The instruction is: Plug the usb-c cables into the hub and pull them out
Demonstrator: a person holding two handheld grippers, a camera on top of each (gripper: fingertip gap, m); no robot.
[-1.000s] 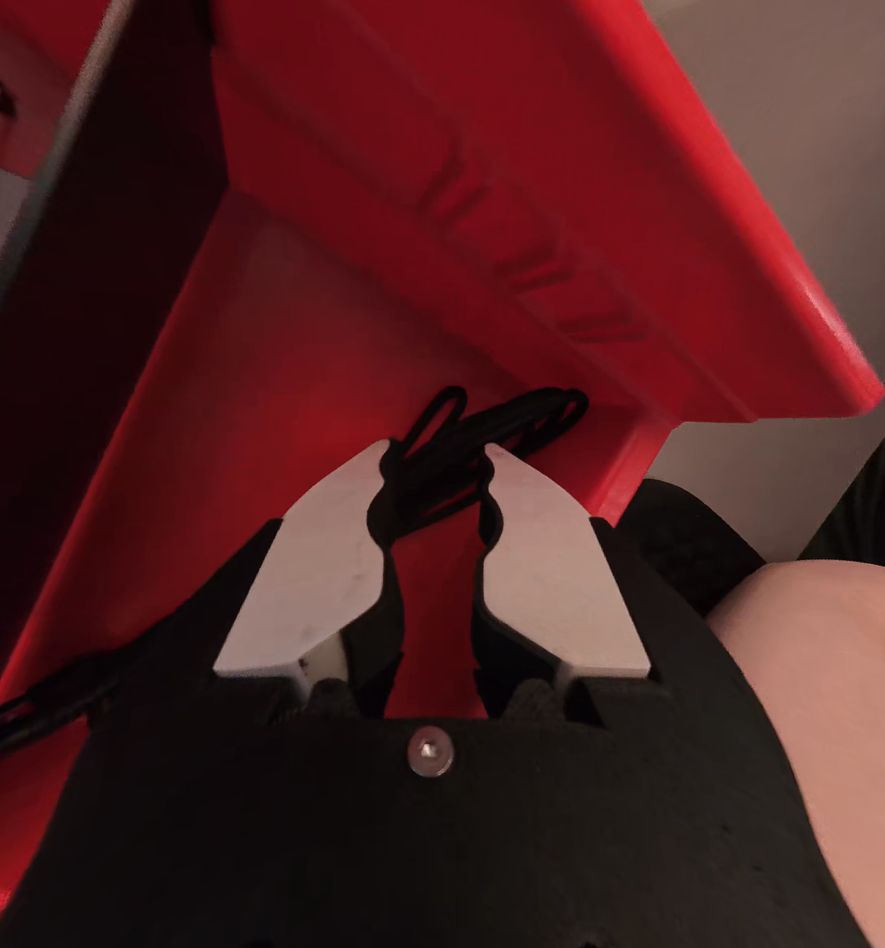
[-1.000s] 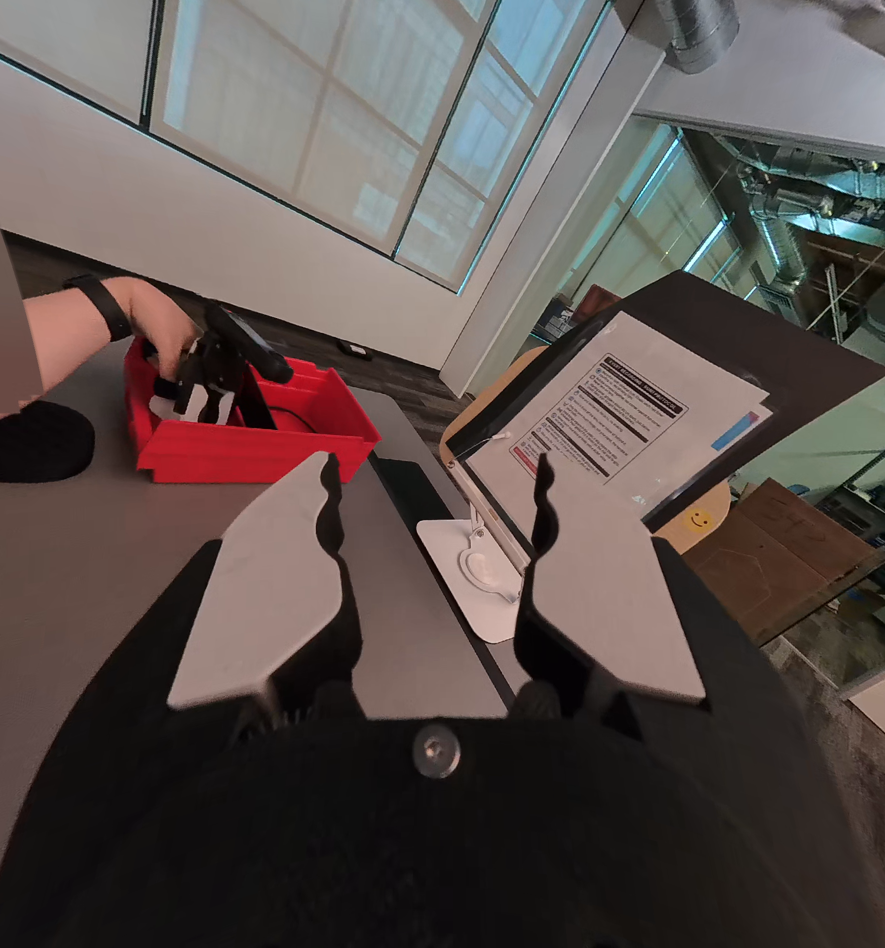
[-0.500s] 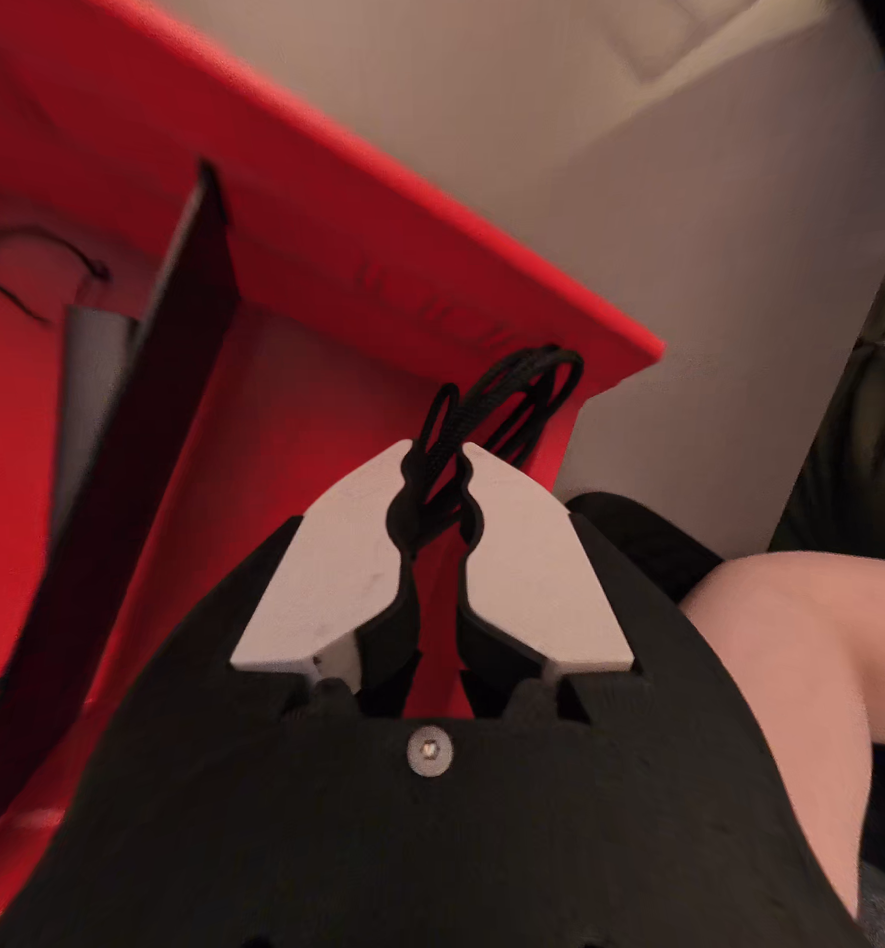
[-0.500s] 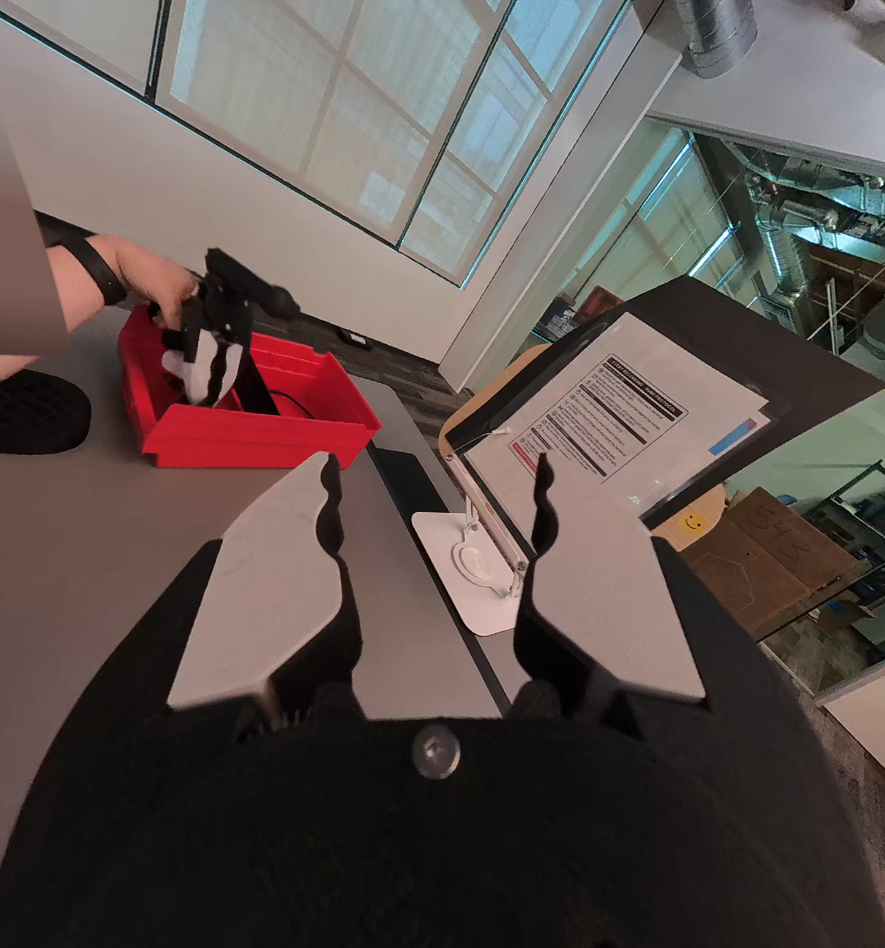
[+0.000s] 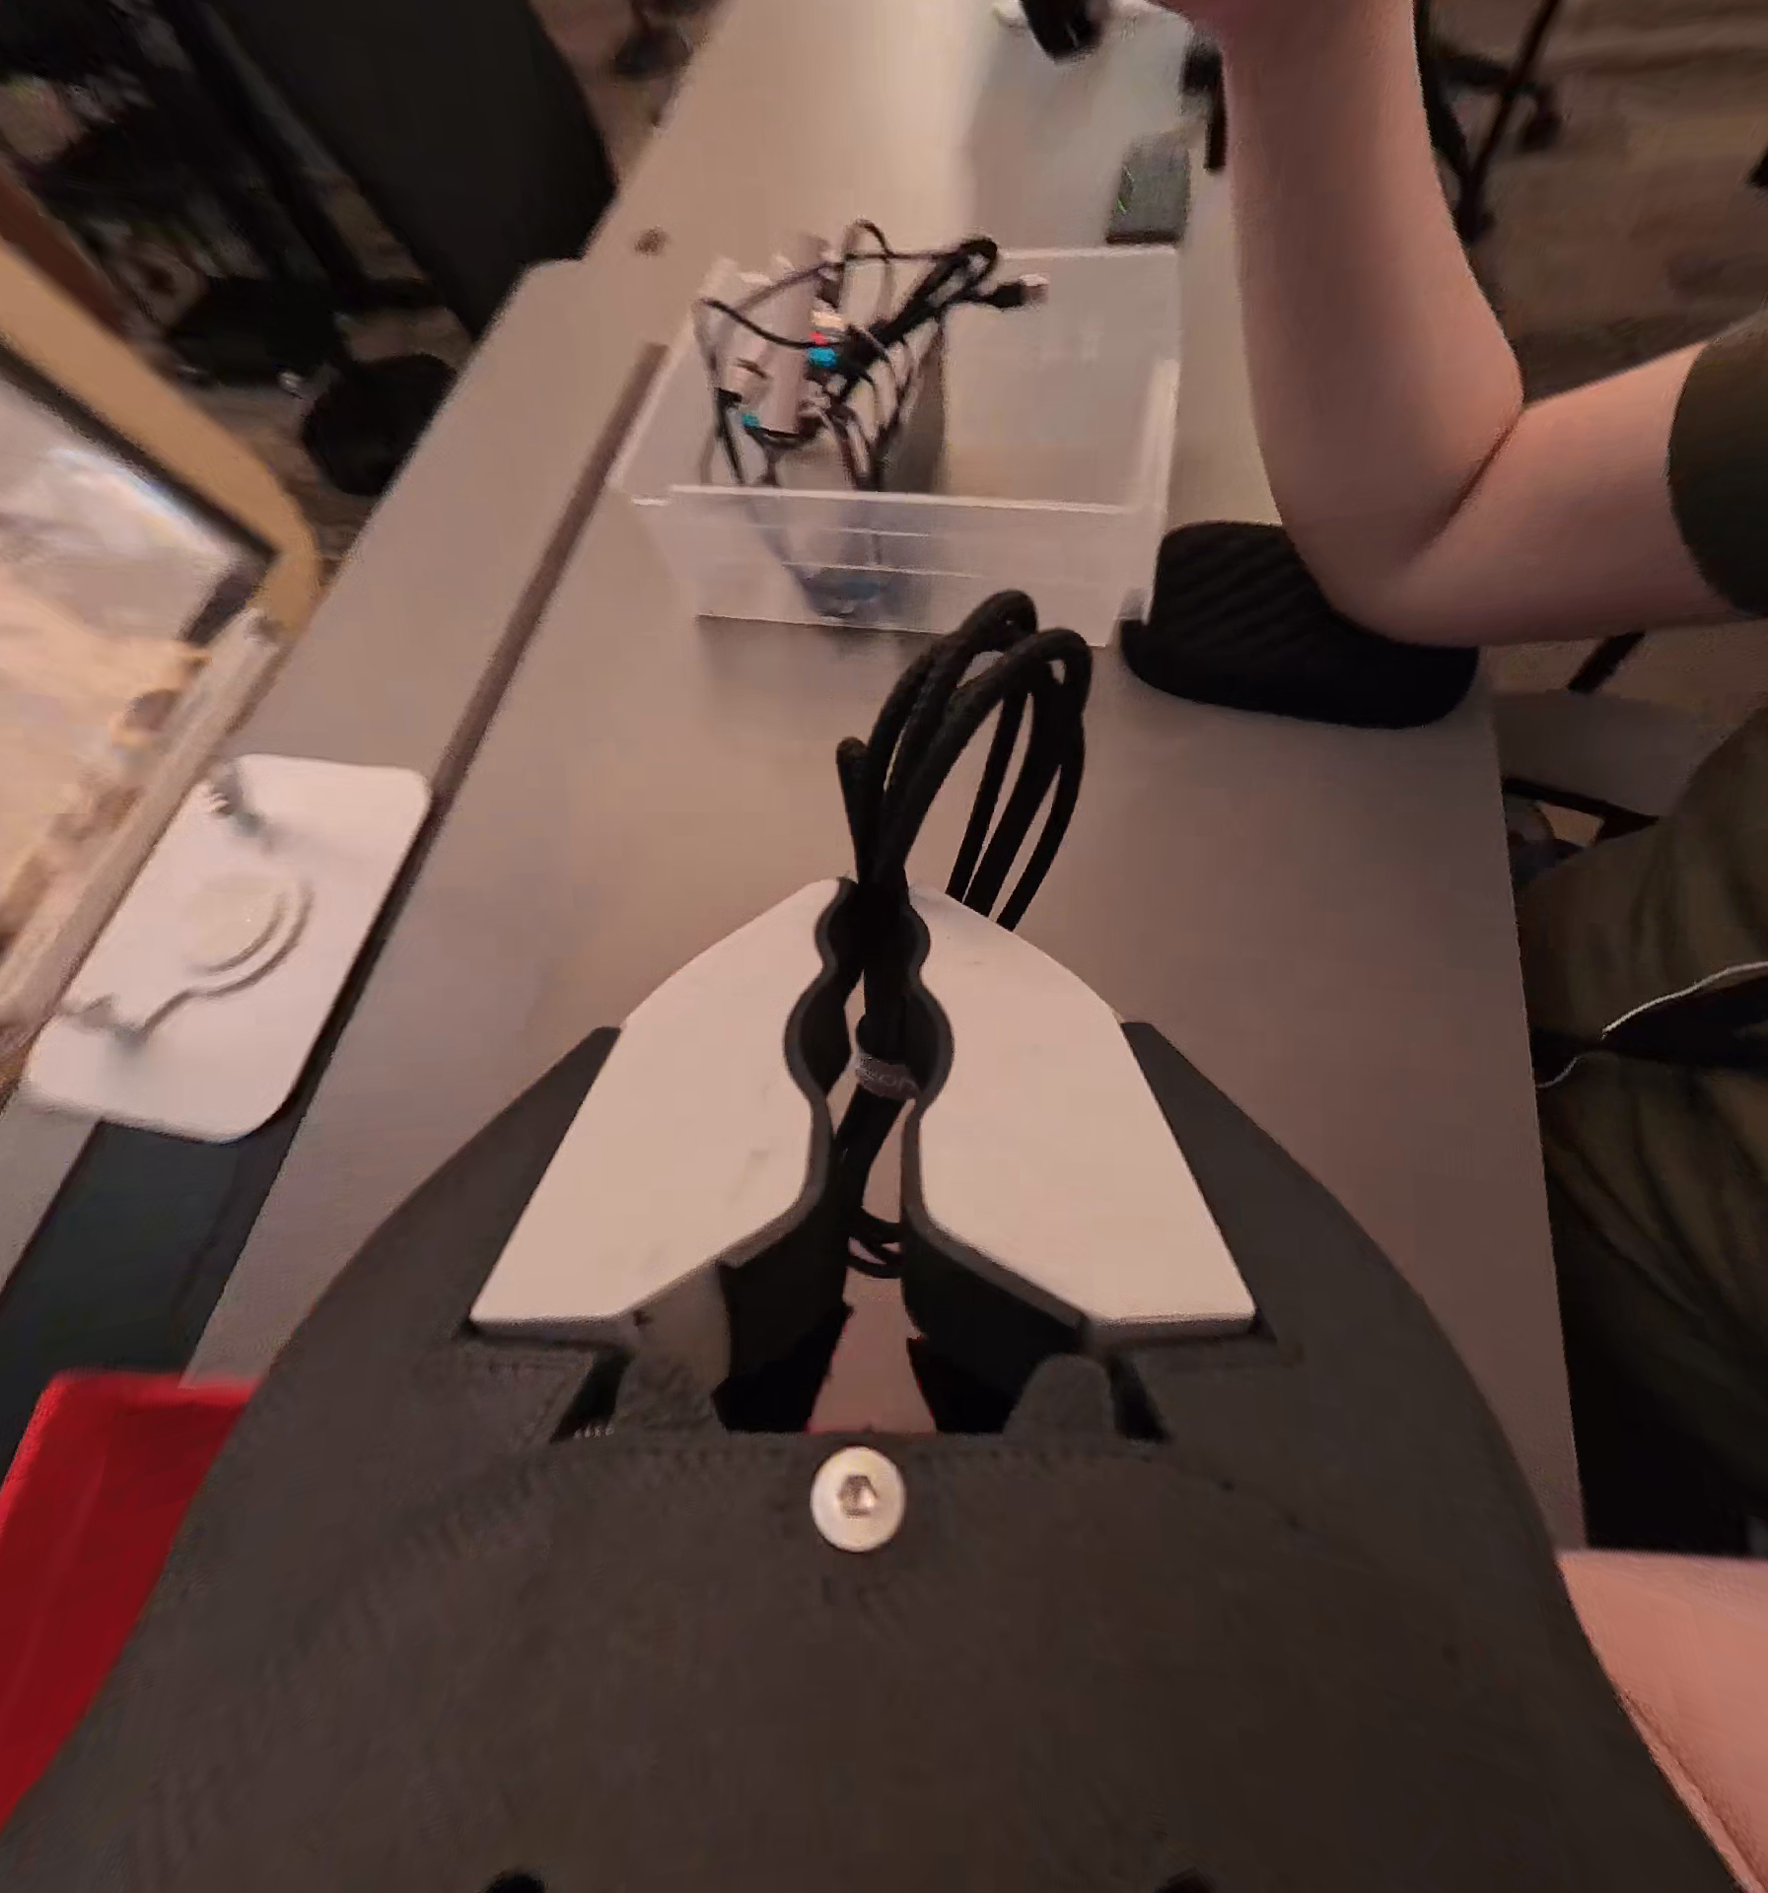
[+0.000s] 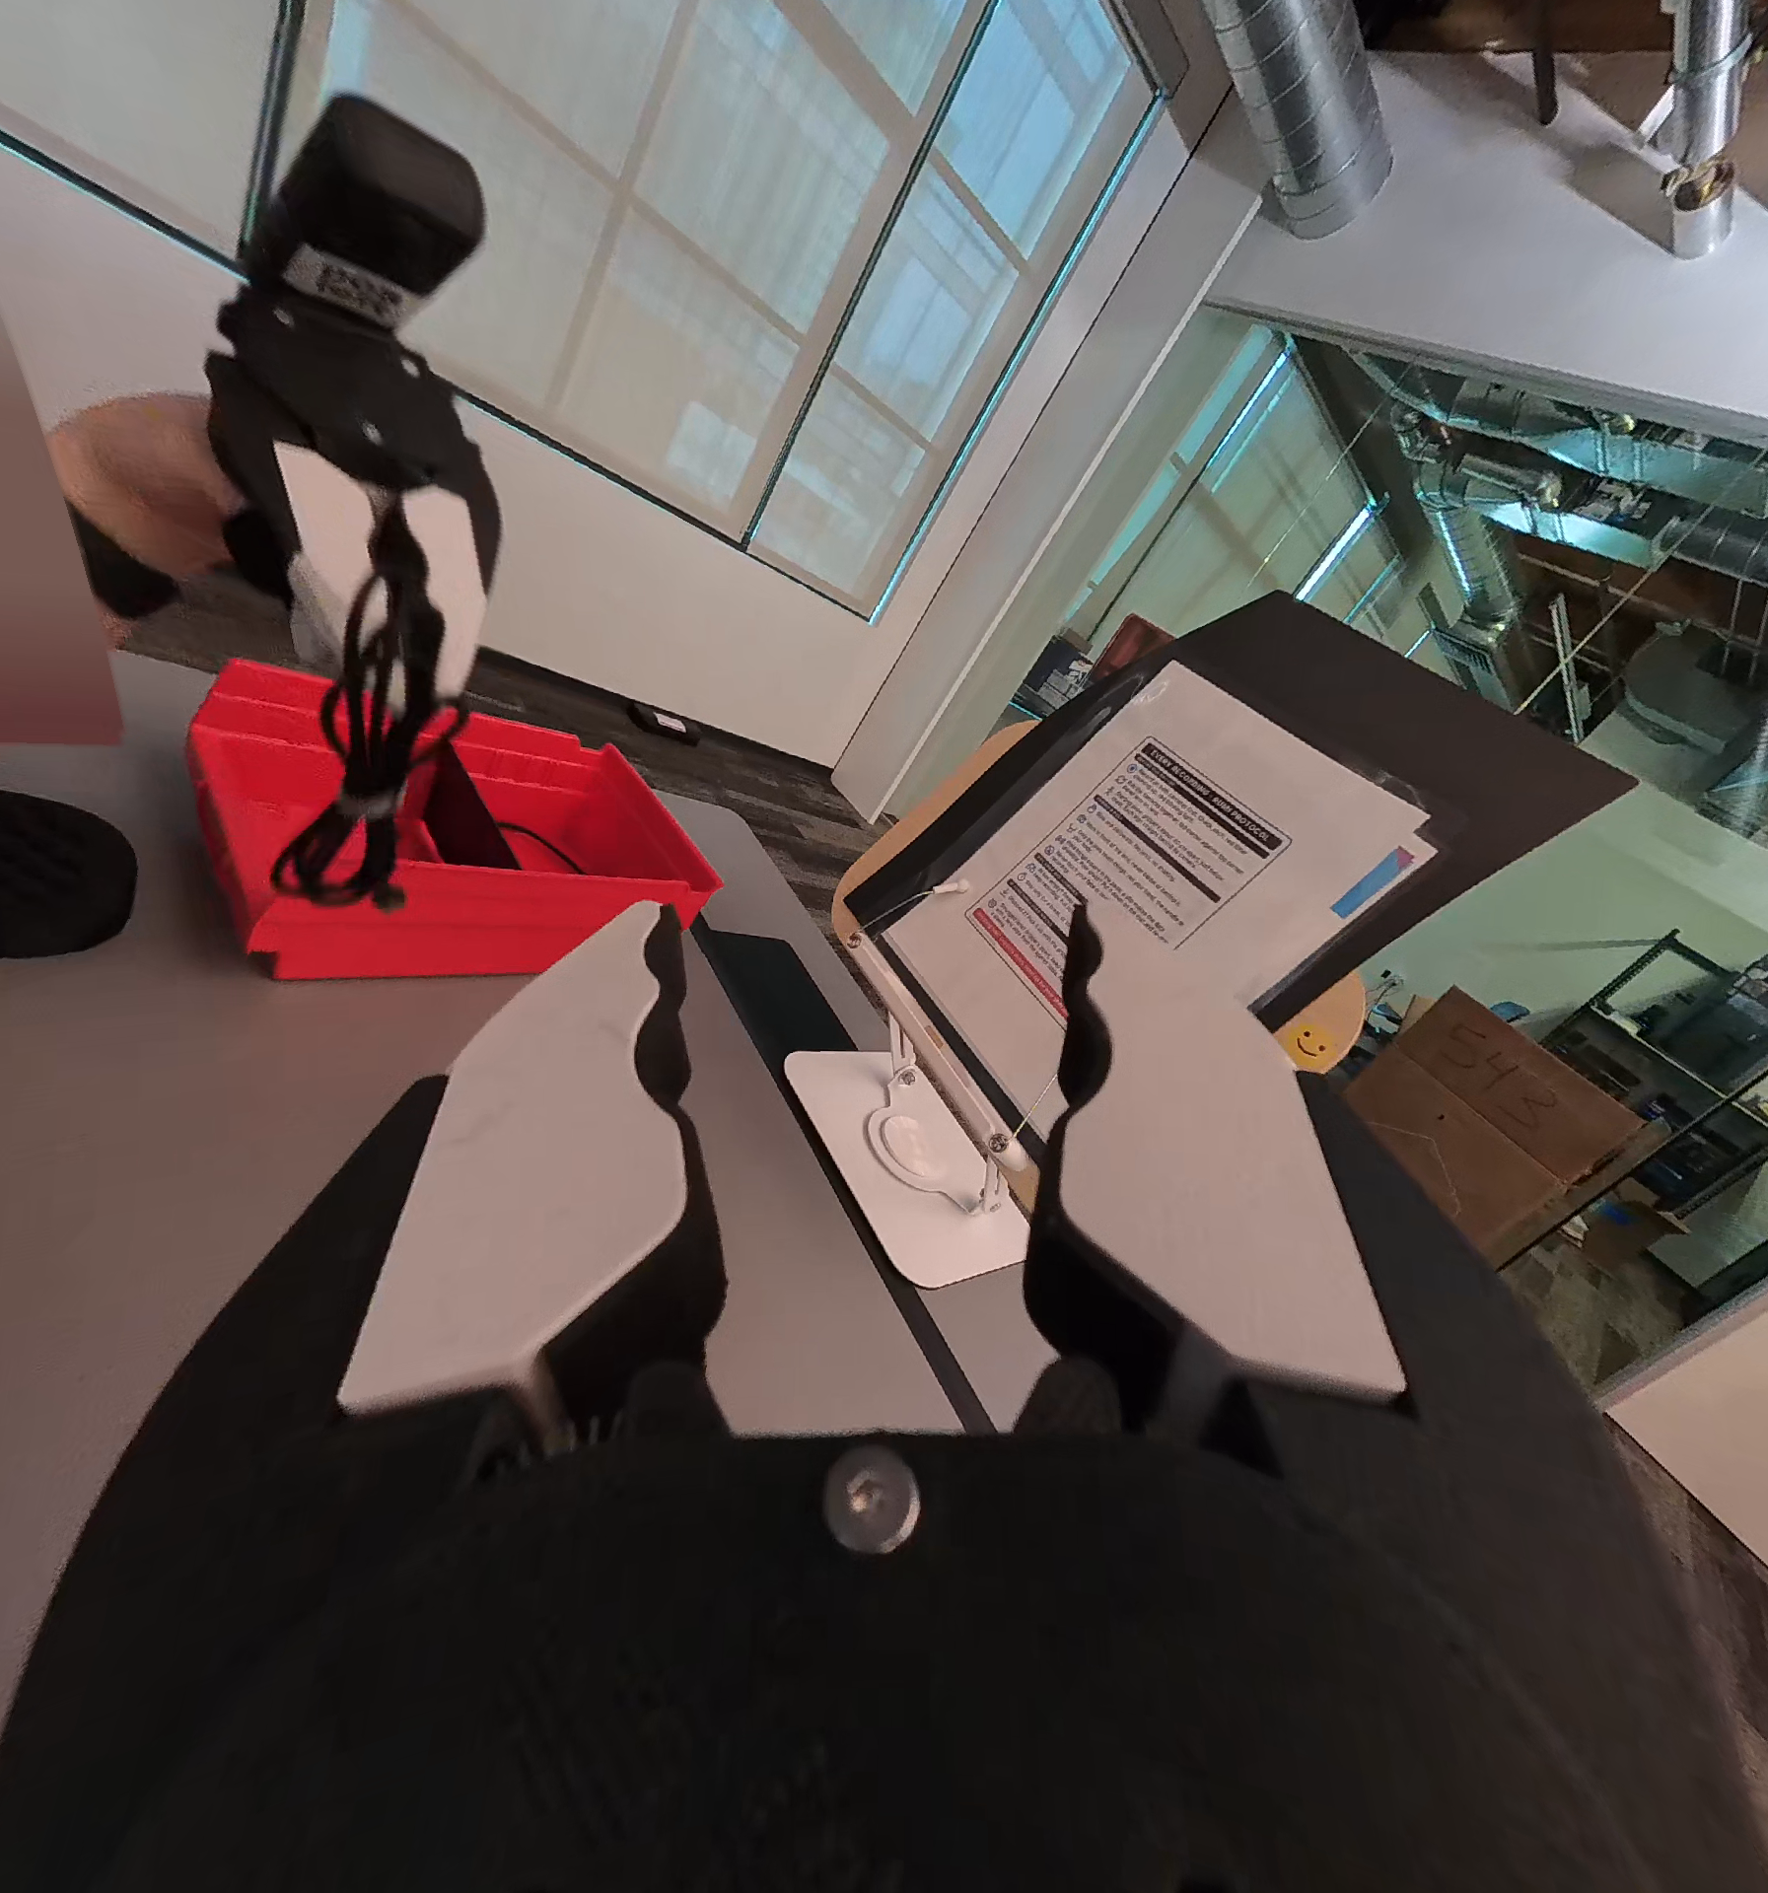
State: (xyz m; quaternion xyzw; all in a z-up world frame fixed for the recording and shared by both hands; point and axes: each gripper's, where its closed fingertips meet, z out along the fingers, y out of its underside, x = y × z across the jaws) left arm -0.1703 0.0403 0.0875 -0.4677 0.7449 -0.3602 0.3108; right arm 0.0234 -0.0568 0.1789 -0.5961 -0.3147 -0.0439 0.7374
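Now holding a bundle of black braided usb-c cables [image 5: 972, 758], looped and tied with a small band, in the left claw [image 5: 874, 901], with the two grey fingers pressed shut on it. Hanging above the red plastic bin [image 6: 470, 922], with the loose loops dangling down in front of that bin's near wall. Right claw [image 6: 864, 953] spread wide apart, holding nothing, hovering over the grey worktop [image 6: 142, 1127] on the near side of the red bin.

Likely the step in hand: carrying the bundle away from the red bin to a clear spot on the worktop. Best done slowly, keeping the grip tight so no loop slips out. Best also to lift high enough that the dangling ends clear the red bin's rim. Then set down flat, so the right claw can find one plug end.

Far from the red bin, across the worktop, a clear plastic box [image 5: 910, 512] with more thin cables and something grey inside, perhaps the hub, but too blurred to tell. Beside that box, a black wrist pad [image 5: 1289, 656] under a person's arm [image 5: 1371, 410].

Past the red bin, a tilted board with a white printed sheet [image 6: 1166, 850] on a white stand; printed lines there, not to be repeated. Further back, a brown cardboard box [image 6: 1474, 1106] with marker writing and a small yellow smiley sticker [image 6: 1310, 1045]. Tiny print on the cable band, too small to read.
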